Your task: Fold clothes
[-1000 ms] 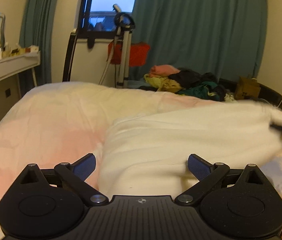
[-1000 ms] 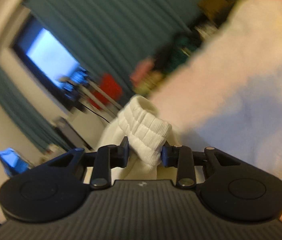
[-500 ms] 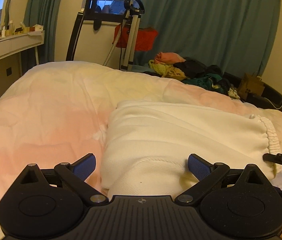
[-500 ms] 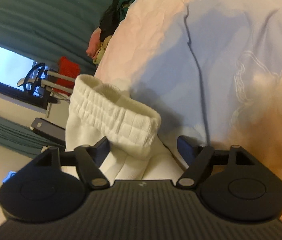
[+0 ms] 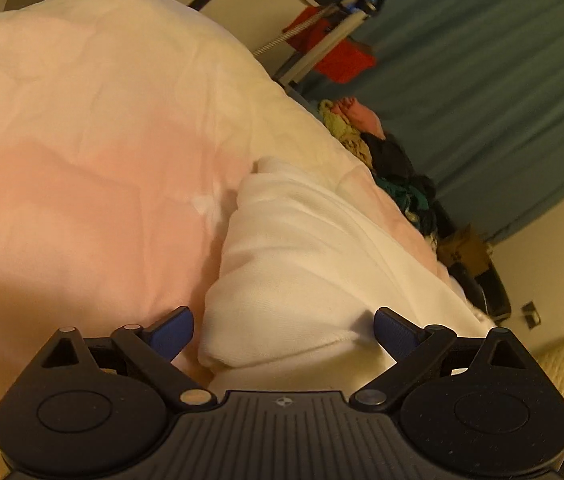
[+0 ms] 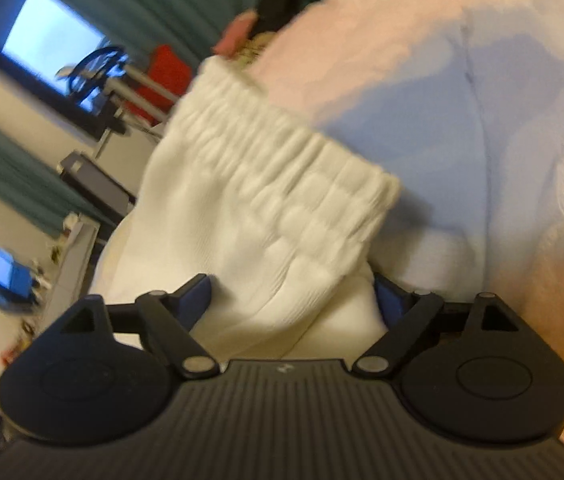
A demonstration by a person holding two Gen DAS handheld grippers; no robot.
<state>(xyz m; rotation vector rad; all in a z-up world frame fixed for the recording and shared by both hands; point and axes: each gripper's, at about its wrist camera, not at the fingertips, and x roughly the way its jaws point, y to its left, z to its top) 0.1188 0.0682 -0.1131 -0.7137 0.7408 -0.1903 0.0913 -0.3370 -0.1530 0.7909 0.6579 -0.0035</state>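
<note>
Two claws sit at opposite ends of one white garment [image 5: 322, 248] spread on the bed [image 5: 81, 140].

Left wrist view: the left claw [image 5: 284, 330] has its blue pads wide apart, nothing pinched. The garment's folded end lies directly ahead, between and just beyond the pads, its bulk running away up and to the right toward the clothes pile [image 5: 386, 160] past the bed's far edge. The long axis thus points roughly along this claw's line, leaning right.

Right wrist view: the right claw [image 6: 292, 300] is opening, its pads on either side of the cloth but not pressing it. The ribbed waistband [image 6: 282, 168] lies just ahead, stretched crosswise to this claw.

My reading: either claw could regrip, but the left is better lined up to carry its end lengthwise toward the waistband.
</note>
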